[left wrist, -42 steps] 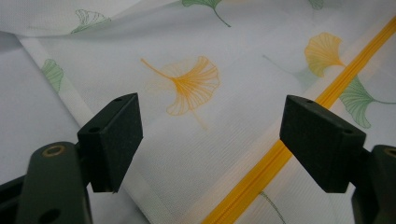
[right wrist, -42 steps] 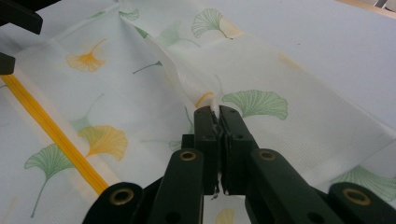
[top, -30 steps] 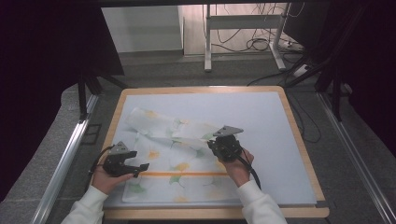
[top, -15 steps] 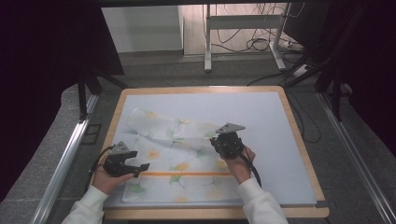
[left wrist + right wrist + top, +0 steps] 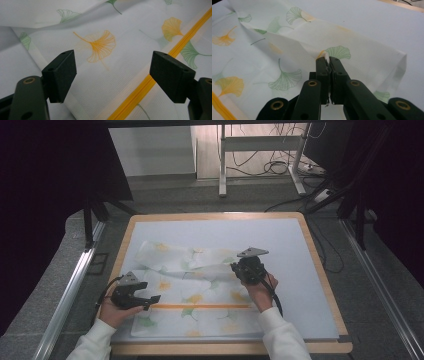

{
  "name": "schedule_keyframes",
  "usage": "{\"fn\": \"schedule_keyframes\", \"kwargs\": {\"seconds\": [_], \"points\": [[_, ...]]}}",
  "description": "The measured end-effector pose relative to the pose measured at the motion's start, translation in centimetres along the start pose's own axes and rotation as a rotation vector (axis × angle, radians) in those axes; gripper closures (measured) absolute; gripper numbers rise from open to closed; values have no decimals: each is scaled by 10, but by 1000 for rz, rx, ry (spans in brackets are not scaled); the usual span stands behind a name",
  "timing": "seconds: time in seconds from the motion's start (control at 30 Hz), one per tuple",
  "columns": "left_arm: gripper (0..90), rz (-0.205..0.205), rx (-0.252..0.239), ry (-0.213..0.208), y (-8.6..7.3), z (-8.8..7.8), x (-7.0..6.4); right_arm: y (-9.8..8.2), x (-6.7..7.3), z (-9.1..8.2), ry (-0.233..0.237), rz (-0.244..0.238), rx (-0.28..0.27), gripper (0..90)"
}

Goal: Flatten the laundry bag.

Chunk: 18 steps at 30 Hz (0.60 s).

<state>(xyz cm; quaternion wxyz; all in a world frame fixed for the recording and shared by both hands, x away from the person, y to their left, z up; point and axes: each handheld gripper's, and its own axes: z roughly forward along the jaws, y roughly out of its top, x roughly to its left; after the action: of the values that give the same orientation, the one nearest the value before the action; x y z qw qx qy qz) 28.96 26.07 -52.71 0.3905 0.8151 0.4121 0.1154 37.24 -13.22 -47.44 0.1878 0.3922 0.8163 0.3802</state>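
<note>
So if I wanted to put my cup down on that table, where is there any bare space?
The far strip of the table, beyond the leaf-print cloth, is bare, and so is the right side up to the wooden rim. The near left is crowded: cloth, left gripper, right gripper.

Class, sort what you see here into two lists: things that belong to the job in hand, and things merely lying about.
In the job:
- leaf-print cloth with orange zip
- right hand-held gripper, shut on a fold of the cloth
- left hand-held gripper, open over the zip
- table

Lying about:
- cables on the floor
- metal stand
</note>
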Motion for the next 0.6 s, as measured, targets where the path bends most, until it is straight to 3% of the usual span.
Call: {"fn": "schedule_keyframes", "kwargs": {"seconds": [0.6], "points": [[212, 4, -3, -2, 0, -1, 0, 5, -18, 15, -19, 27, 12, 857]]}}
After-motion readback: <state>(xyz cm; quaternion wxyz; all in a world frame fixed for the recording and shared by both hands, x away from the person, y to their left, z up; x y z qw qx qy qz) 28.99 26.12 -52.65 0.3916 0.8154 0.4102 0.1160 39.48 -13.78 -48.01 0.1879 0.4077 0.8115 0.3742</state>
